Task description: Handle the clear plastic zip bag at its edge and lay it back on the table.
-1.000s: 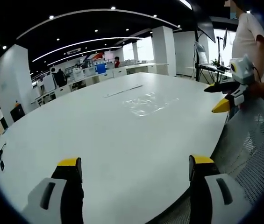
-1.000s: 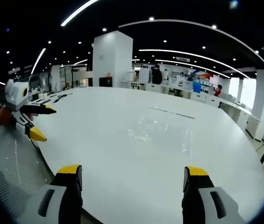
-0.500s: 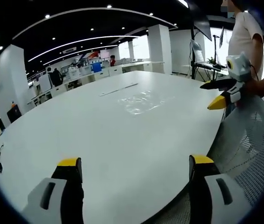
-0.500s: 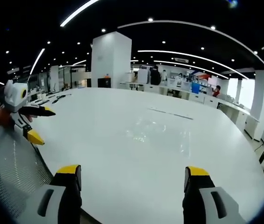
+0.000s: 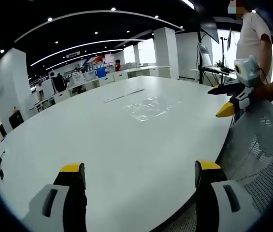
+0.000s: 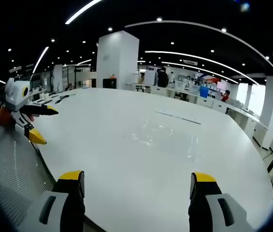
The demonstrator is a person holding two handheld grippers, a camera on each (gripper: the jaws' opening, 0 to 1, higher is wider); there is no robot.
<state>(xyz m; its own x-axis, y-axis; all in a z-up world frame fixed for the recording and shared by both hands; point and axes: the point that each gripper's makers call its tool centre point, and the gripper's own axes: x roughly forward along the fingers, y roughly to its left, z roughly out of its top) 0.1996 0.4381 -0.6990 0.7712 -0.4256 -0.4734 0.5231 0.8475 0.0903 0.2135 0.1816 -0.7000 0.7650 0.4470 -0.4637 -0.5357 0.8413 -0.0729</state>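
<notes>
The clear plastic zip bag [image 5: 148,107] lies flat and crumpled on the large white table [image 5: 93,145], well out toward the middle, apart from both grippers. In the right gripper view the bag [image 6: 163,137] shows as a faint glossy patch. A thin strip [image 5: 123,95] lies on the tabletop beyond the bag.

The left gripper [image 5: 136,181] hovers above the near table edge with its yellow-tipped jaws spread wide, nothing between them. The right gripper [image 6: 138,183] is likewise released and empty, jaws wide apart. Each gripper also appears in the other's view, held by a hand at the table's rim: the right one [image 5: 230,99] and the left one [image 6: 37,123].

A white mesh chair back [image 5: 259,159] stands at the table edge between the grippers, just beside the jaws. A person in a white shirt [image 5: 254,41] stands nearby. Desks and pillars fill the office behind.
</notes>
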